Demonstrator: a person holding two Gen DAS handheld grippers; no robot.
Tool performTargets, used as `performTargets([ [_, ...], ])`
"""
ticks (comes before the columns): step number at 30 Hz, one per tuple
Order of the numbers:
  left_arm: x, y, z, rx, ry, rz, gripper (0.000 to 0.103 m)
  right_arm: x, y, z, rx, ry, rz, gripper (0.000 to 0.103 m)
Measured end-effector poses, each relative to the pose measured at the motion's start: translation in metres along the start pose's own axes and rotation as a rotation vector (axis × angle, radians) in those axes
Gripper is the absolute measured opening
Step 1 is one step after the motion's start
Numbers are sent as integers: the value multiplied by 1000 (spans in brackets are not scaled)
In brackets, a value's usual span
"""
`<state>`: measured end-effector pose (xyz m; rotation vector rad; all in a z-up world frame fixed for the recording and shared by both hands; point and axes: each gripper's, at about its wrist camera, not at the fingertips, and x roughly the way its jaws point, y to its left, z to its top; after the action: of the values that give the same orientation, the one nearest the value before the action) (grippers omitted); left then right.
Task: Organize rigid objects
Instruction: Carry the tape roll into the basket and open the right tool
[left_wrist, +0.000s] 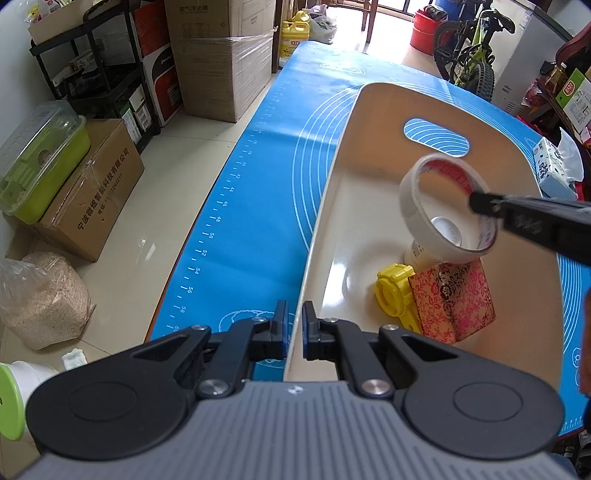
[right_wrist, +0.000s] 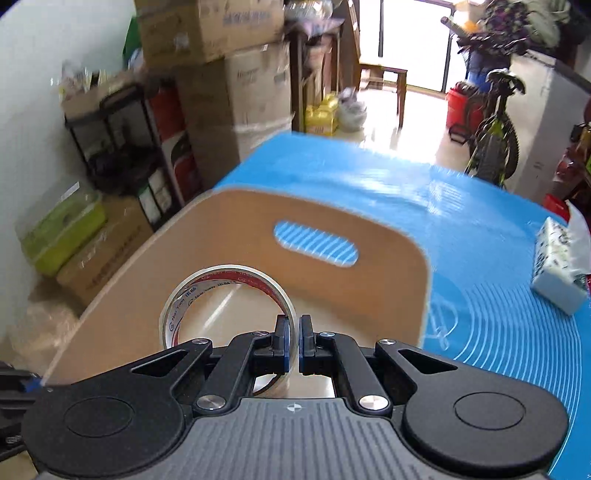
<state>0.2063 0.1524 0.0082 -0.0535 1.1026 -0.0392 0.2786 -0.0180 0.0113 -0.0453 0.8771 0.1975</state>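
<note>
Tape roll (right_wrist: 229, 306) hangs above the open bin (left_wrist: 332, 206), its wall clenched between the right gripper's (right_wrist: 294, 334) pads, ring face tilted toward the bin's handled end. Nearest the left wrist camera, the left gripper (left_wrist: 294, 325) is clamped on the bin's near rim, steadying it. Directly beneath the roll lie 3 items: a yellow plastic piece (left_wrist: 393, 291), a red patterned box (left_wrist: 452, 299) and a white bottle (left_wrist: 421, 251). Judging by this, bare floor lies toward the handle slot (left_wrist: 436, 136), and the right hand alone can set the roll there.
</note>
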Motion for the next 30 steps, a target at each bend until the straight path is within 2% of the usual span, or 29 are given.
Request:
performTargets([
  [9,0,0,0,0,0,0,9,24,-4,-5,3,101,-27,20],
  [12,0,0,0,0,0,1,9,20,-8,-8,12,84,-15,40],
  [15,0,-1,0,-1,0,2,9,11,-9,-7,16,58,16,49],
  [16,0,-1,0,0,0,2,9,6,-10,-7,16,44,27,60],
  [18,0,-1,0,0,0,2,9,-6,-12,-6,22,9,30,70],
  [24,0,-1,1,-1,0,1,9,-48,-33,-7,52,-61,48,73],
  [30,0,-1,1,-2,0,0,9,-90,-61,-19,59,-107,-8,77],
])
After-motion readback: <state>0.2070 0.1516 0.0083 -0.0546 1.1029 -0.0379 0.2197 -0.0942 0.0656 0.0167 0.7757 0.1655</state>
